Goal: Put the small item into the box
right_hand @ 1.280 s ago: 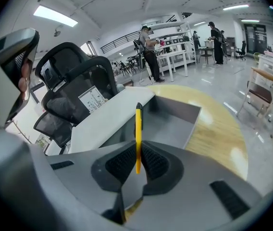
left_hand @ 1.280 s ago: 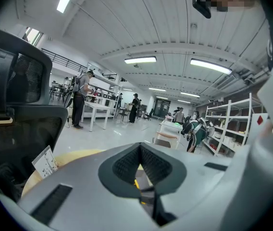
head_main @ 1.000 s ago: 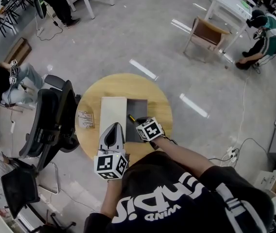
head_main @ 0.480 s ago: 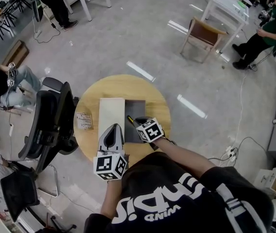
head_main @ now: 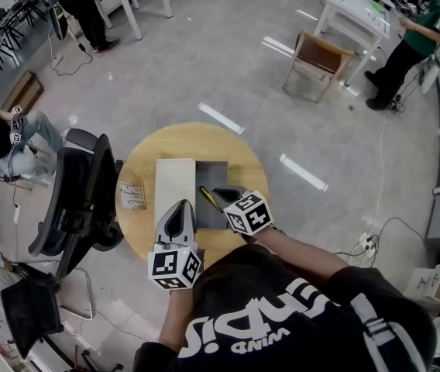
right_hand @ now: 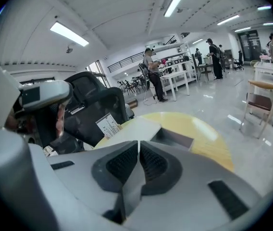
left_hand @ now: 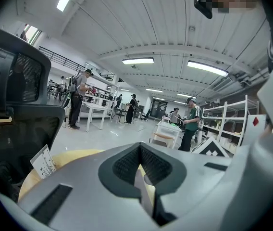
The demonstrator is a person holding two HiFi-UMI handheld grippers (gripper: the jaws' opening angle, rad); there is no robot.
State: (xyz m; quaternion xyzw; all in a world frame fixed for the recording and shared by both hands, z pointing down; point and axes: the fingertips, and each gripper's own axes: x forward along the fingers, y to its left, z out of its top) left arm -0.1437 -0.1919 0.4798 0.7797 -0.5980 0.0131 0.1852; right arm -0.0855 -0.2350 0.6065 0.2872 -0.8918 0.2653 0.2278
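Just ahead of the right tongs (head_main: 220, 195), off their tip and slightly toward the left tongs (head_main: 180, 206): the small item (head_main: 205, 195), a thin stick with a yellow shaft and a dark end, much like a pen or marker. Angled across the grey inside of the box (head_main: 214, 173), so apparently within its walls. Cannot tell whether touching the tip of the right tongs or lying free. Too small to make out any finer detail.

Probably light and stiff, with a smooth round shaft, so likely to roll or slip from a careless pinch. Best taken across the middle of the shaft, square to its length, with modest pressure and not by the tapered end.

Both pairs of tongs closed, pads pressed together, with nothing between them in either gripper view. Right tongs over the near edge of the box. Left tongs close beside them, over the pale lid (head_main: 173, 183), folded open and flat on the round wooden surface (head_main: 197, 136). Out past the left tongs, a printed card (head_main: 132, 195) on the surface, then a black chair (head_main: 80, 200) just off its rim.
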